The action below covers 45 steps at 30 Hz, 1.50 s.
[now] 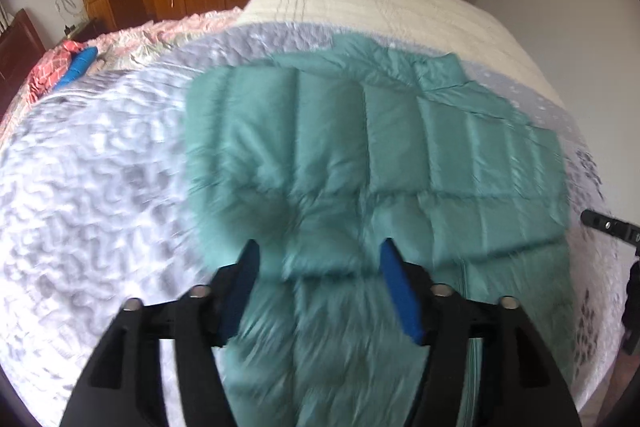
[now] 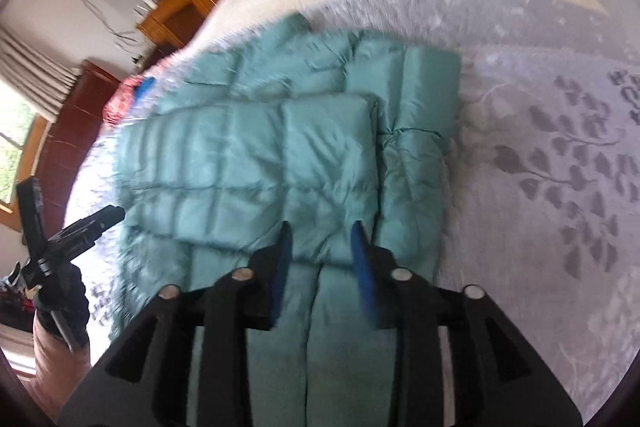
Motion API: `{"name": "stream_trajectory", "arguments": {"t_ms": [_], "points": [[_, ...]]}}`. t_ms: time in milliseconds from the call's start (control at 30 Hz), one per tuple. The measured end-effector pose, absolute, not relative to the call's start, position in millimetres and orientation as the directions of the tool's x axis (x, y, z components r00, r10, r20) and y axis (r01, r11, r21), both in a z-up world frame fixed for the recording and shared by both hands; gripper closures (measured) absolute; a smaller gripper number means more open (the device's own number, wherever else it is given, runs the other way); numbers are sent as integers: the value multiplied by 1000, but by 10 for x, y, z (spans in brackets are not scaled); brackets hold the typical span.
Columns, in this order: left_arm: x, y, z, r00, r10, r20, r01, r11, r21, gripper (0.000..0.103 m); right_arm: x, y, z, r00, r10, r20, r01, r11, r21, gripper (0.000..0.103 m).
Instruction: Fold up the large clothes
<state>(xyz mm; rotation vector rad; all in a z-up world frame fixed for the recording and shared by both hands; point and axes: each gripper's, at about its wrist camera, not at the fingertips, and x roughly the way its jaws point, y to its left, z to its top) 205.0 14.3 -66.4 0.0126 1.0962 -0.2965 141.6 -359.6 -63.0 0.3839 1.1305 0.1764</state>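
Teal puffer jacket (image 1: 360, 147) lies folded on the bed (image 1: 100, 167), both tools, left (image 1: 318, 255) and right (image 2: 320, 235), parted and empty above it.

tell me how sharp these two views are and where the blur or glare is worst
Left wrist view: the teal puffer jacket smears near the left gripper, whose open jaws look crisper; the far cream mattress is fairly sharp. Right wrist view: blur streaks the whole frame, the window is blown out, and the right gripper has soft edges. Both views bend into a fisheye circle.
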Motion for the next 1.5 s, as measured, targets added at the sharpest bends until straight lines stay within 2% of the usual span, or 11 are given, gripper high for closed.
{"name": "stream_trajectory", "arguments": {"t_ms": [100, 333, 533, 833, 1067, 1100, 1133, 1200, 1267, 1367, 1500], "points": [[1683, 444, -574, 406, -213, -889, 249, 961, -116, 31, 1021, -3633, -511, 421, 345, -839, 32, 919, 394, 60], [826, 1069, -765, 283, -154, -947, 177, 978, -107, 30, 126, -3598, -596, 353, 353, -866, 32, 921, 389, 51], [330, 1344, -966, 201, -212, -956, 119, 974, -191, 30, -483, -3544, -827, 269, 374, -888, 67, 912, 404, 48], [-60, 1486, -1268, 125, -353, -927, 47, 936, -350, 30, -901, -3630, -1204, 198, 411, -890, 146, 885, 441, 47], [-98, 1410, -1362, 114, -364, -924, 52, 931, -361, 30, -973, -3656, -1390, 182, 446, -876, 167, 864, 475, 46], [-110, 1411, -1358, 115, -367, -923, 52, 930, -363, 30, -979, -3657, -1388, 184, 448, -875, 164, 864, 477, 50], [-106, 1386, -1360, 115, -368, -923, 51, 930, -364, 35, -981, -3650, -1392, 181, 459, -870, 156, 860, 486, 59], [-99, 1357, -1364, 108, -384, -917, 53, 923, -380, 46, -995, -3637, -1385, 174, 490, -854, 145, 845, 514, 69], [-107, 1324, -1360, 103, -403, -910, 56, 915, -399, 62, -1008, -3631, -1386, 169, 491, -855, 135, 847, 514, 75], [-106, 1309, -1352, 101, -430, -897, 56, 903, -426, 78, -999, -3631, -1376, 174, 512, -841, 134, 834, 535, 88], [-124, 1285, -1270, 121, -447, -887, 72, 895, -441, 88, -987, -3635, -1290, 198, 518, -832, 114, 831, 544, 97]]}}
